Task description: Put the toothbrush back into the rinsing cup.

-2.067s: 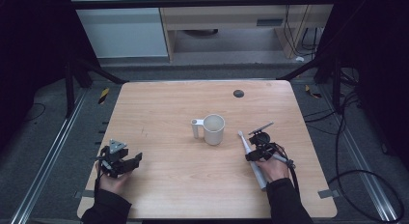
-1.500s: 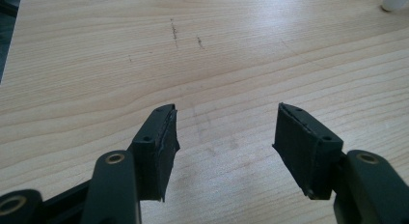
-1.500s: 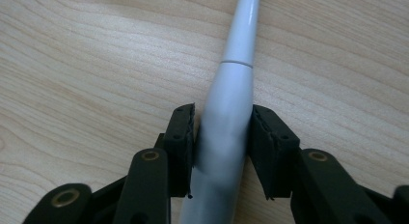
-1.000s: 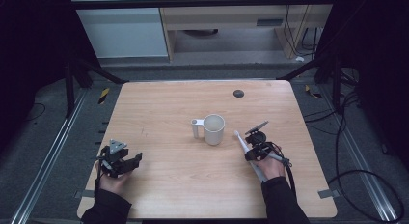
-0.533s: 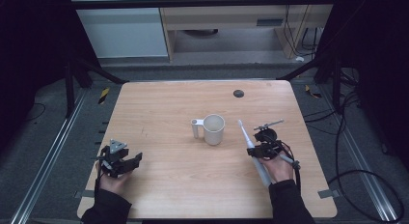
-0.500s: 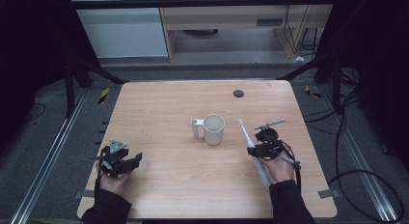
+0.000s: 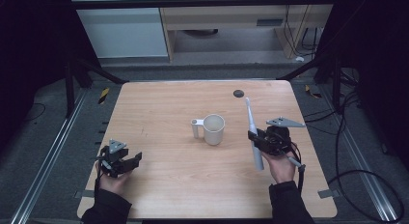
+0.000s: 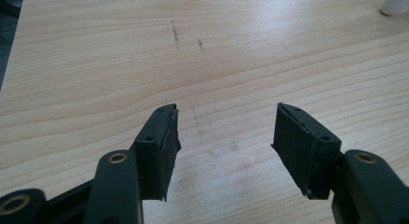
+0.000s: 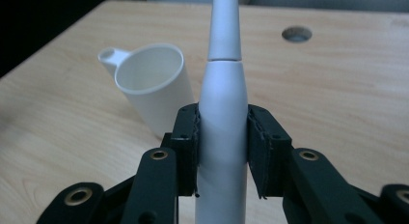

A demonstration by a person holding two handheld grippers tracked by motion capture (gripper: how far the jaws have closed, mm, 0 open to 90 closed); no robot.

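Right gripper point(image 7: 254, 137) clamps a white toothbrush point(image 7: 252, 132) beside a mug point(image 7: 212, 129) at the table's point(image 7: 159, 108) centre. Left gripper point(image 7: 126, 162), jaws apart and empty, sits near the front-left corner.

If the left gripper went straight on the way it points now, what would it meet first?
Probably nothing: ahead of the open left gripper lies bare light wooden table. The white mug's base sits off to one side.

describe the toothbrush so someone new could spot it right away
Start at the wooden table and find the white mug near its middle. Just right of the mug, the right hand-held gripper clamps a white electric toothbrush. It is the one long, slim, tapered white thing, pointing away from the person.
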